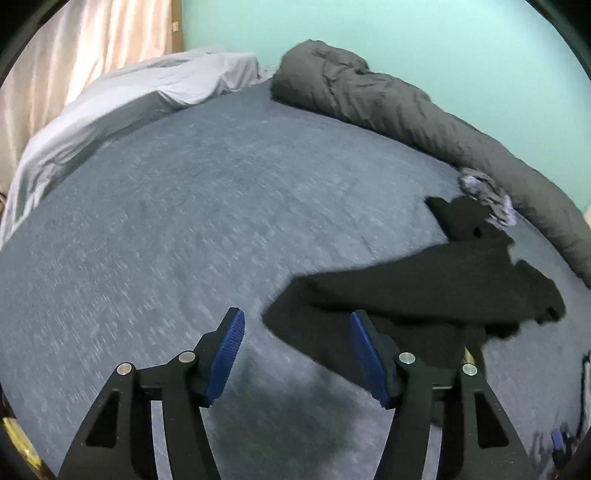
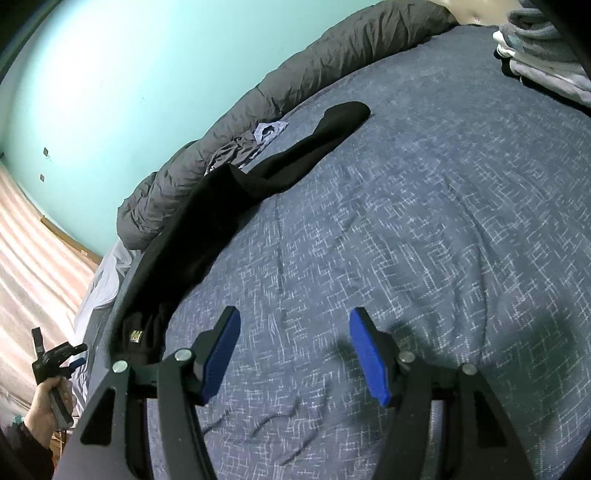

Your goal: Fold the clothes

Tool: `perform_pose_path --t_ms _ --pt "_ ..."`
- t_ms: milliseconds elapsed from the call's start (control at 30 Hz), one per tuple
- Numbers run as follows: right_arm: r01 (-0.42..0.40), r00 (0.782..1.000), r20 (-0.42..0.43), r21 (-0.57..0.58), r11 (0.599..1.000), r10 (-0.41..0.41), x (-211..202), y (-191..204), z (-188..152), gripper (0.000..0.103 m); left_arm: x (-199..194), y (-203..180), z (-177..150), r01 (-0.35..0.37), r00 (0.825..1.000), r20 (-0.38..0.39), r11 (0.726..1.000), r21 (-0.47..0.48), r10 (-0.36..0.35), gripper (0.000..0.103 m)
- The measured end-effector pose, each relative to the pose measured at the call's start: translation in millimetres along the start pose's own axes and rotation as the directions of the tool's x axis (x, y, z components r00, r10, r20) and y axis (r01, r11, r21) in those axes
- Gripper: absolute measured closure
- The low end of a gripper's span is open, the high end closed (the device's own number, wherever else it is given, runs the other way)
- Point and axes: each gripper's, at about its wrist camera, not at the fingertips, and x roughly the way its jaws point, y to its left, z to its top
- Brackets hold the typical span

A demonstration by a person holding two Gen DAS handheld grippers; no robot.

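Blue woven bedspread (image 2: 424, 229) meets a mint wall (image 1: 406, 33); the limp black garment (image 1: 424, 291) lies flat beside a rolled grey duvet (image 1: 406, 107). Left claw (image 1: 297, 354) and right claw (image 2: 295, 354) gape wide, empty.

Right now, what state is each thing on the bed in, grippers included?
Left gripper: open, nothing between the pads, over bare bedspread.
Right gripper: open, empty.
Black garment: lying loose and unfolded, one long part stretched out.
Grey duvet: rolled up along the wall.
Lilac cloth: crumpled beside the duvet.
Folded stack: piled at the far corner.
Bedspread: spread flat, slightly creased.
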Motion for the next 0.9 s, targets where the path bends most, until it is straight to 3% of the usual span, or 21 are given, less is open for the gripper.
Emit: perform_pose_path --t_ms 133,267,500,633,700,767,833,900 --pt "0.0 1.0 -0.001 -0.01 1.0 0.0 1 4 -3 0.041 8 -31 -34 0.13 0.988 -0.088 0.991 0.027 -0.127 0.039" --pt "-0.003 1.0 -0.008 -0.016 1.0 0.002 3 8 -6 0.041 23 -73 -73 0.246 0.951 -0.191 0.969 0.0 -0.242 0.028" --pt "-0.007 1.0 -0.017 -0.017 1.0 0.007 6 9 -7 0.041 67 -121 -110 0.288 0.921 -0.266 0.957 -0.027 -0.285 0.027" --pt "-0.009 1.0 -0.016 -0.011 1.0 0.009 7 8 -6 0.041 77 -132 -112 0.31 0.919 -0.247 0.95 -0.03 -0.307 0.028" --pt "-0.01 1.0 -0.018 -0.01 1.0 0.01 7 8 -7 0.041 83 -136 -110 0.325 0.915 -0.248 0.946 -0.019 -0.319 0.042" --pt "-0.011 1.0 -0.019 -0.012 1.0 0.011 8 9 -7 0.041 89 -141 -107 0.338 0.907 -0.264 0.941 -0.003 -0.327 0.078" --pt "-0.012 1.0 -0.02 -0.014 1.0 0.012 8 10 -7 0.041 88 -143 -103 0.324 0.914 -0.265 0.946 0.015 -0.309 0.099" --pt "-0.012 1.0 -0.023 -0.017 1.0 0.011 9 11 -8 0.041 79 -139 -96 0.324 0.919 -0.247 0.945 0.036 -0.306 0.1"
